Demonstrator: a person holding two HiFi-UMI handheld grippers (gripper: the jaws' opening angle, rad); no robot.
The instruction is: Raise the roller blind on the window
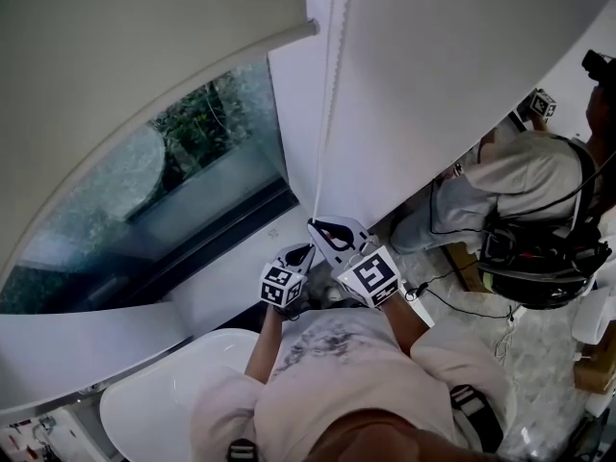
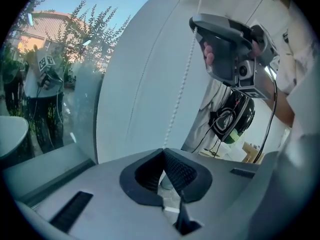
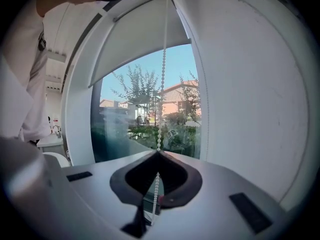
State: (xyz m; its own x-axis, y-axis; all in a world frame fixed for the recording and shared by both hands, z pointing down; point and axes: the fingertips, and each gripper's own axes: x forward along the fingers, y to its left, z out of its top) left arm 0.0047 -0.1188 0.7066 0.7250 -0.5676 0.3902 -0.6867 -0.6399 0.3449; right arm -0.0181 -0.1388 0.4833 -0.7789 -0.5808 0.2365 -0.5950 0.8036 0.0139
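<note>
The blind [image 1: 115, 37] covers the top part of the window [image 1: 144, 191]. Its bottom bar [image 1: 207, 64] crosses the glass well above the sill, and the lower part of the pane is bare, with trees and a building showing through it. The bead chain [image 3: 162, 84] hangs down along the window's right edge, just beside the white wall [image 1: 452, 75].

Both claws are on that chain, near the window's lower right corner. The right gripper [image 3: 158, 153] is clenched. Its jaw tips meet on the beads, which rise straight from the tips toward the top of the window. A short run of chain also shows in the hollow behind the tips. The left gripper [image 2: 163, 152] is clenched too, with its tips closed where the chain meets them. From there the beads climb past the left side of the right gripper, which a hand holds higher up. I cannot tell whether the two grippers grip the same strand of the loop.

In the head view the two marker cubes sit close together in front of the person's chest, the right one slightly higher and nearer the wall. A white tub [image 1: 164, 402] lies below the window's left part. Another person [image 1: 520, 176] stands at the wall's far right, holding up a gripper with a marker cube.
</note>
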